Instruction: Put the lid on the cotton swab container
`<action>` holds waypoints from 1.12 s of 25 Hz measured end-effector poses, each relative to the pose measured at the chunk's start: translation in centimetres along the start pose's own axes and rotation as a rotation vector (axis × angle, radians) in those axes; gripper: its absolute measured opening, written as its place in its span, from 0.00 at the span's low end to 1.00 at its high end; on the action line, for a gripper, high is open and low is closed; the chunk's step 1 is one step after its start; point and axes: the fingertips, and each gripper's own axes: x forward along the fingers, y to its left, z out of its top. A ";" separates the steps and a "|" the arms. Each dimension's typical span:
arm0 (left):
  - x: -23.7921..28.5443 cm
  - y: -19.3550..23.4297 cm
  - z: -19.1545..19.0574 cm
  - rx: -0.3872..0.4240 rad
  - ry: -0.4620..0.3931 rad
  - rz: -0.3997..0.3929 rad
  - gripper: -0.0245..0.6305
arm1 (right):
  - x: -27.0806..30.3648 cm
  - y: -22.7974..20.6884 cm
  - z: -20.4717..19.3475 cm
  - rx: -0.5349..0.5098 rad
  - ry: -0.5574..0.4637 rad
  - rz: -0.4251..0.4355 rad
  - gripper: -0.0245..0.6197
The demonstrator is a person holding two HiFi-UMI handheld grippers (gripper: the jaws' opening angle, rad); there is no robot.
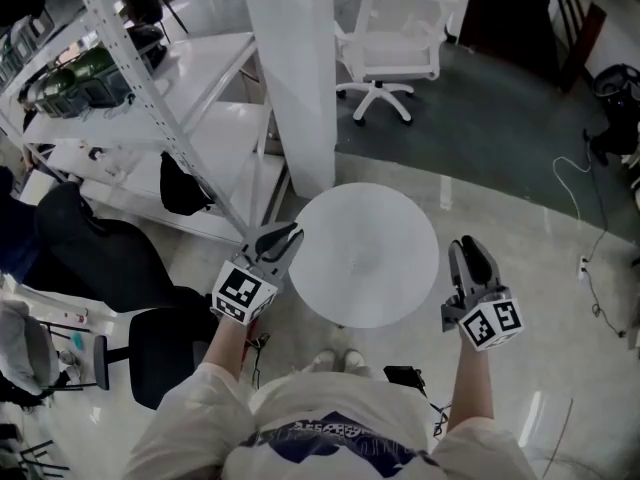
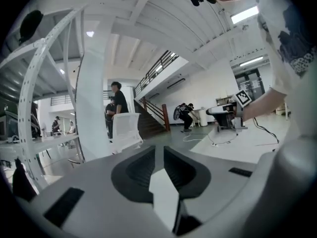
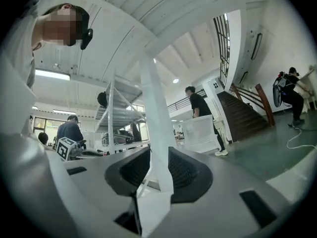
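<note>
table [image 1: 365, 268], round and white, lies at frame centre. left gripper [image 1: 285, 236] is at its left edge, jaws barely parted, nothing between them. right gripper [image 1: 470, 250] is just off its right edge, jaws released wider, also empty; the pillar [image 1: 295, 68] shows through their gap. container and lid: place cannot be told from any view. chair [image 1: 392, 43] stands at upper centre.

Round table [image 1: 365, 253] — smooth, matt.
</note>
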 end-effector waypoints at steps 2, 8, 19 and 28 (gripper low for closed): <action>0.6 -1.1 -1.7 -0.025 0.036 -0.052 0.15 | 0.1 -0.2 -1.0 -0.009 0.035 0.010 0.25; 2.4 -5.0 -7.3 -0.060 0.161 -0.212 0.31 | 1.0 -0.4 -3.5 -0.009 0.114 0.038 0.27; 5.8 -12.8 -18.9 0.133 0.449 -0.500 0.39 | 4.3 -1.1 -9.5 -0.064 0.317 0.122 0.28; 10.8 -13.8 -25.1 0.048 0.513 -0.505 0.41 | 6.8 1.4 -17.9 -0.254 0.584 0.344 0.29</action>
